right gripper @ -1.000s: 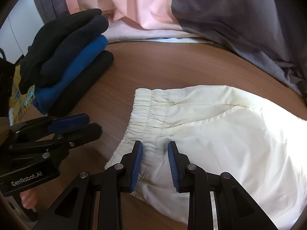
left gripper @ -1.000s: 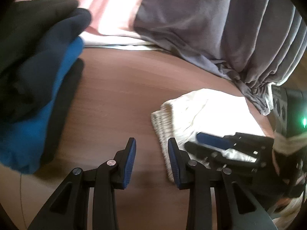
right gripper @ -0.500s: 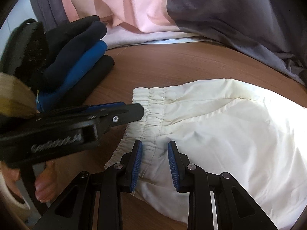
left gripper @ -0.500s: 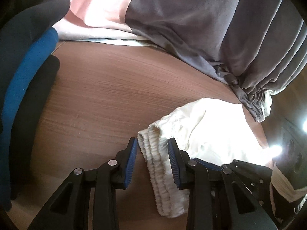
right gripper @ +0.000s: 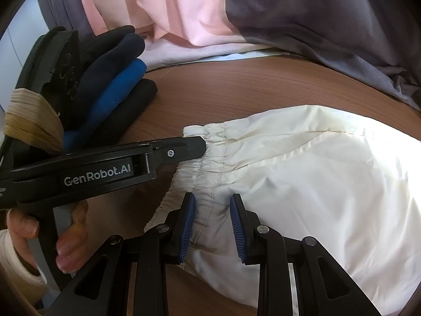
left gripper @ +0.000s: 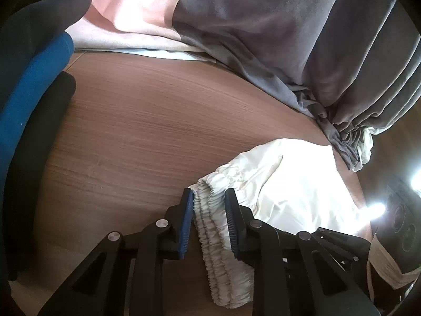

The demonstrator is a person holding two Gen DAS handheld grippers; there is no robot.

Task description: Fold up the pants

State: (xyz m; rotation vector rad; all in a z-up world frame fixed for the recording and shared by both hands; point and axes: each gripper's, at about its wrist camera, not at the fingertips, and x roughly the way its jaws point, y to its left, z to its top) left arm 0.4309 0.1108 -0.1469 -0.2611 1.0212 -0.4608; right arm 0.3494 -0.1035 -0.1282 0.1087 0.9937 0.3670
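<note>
Lying flat on the brown wood-grain counter [left gripper: 147, 121]: cream fabric pants with gathered elastic waistband [right gripper: 302, 173] | left gripper [left gripper: 208, 217] jaws released, straddling the waistband | right gripper [right gripper: 212, 220] jaws released over near waistband | folded dark and blue clothes stack [right gripper: 118, 97] far left.

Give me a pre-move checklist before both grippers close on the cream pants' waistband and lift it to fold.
1. Left gripper straddles the elastic waistband: ok, band lies between its open fingers.
2. Right gripper is over the cream pants: ok, open, with fabric just below the waistband between its fingers.
3. Either gripper already clamped: not ok, gaps show on both.
4. Both layers of cloth are caught: cannot tell, the underside is hidden.
5. Wooden table beyond the pants is free for the fold: ok in the part that shows.
6. Stack of dark and blue clothes stays apart from the pants: ok, bare wood between them.
</note>
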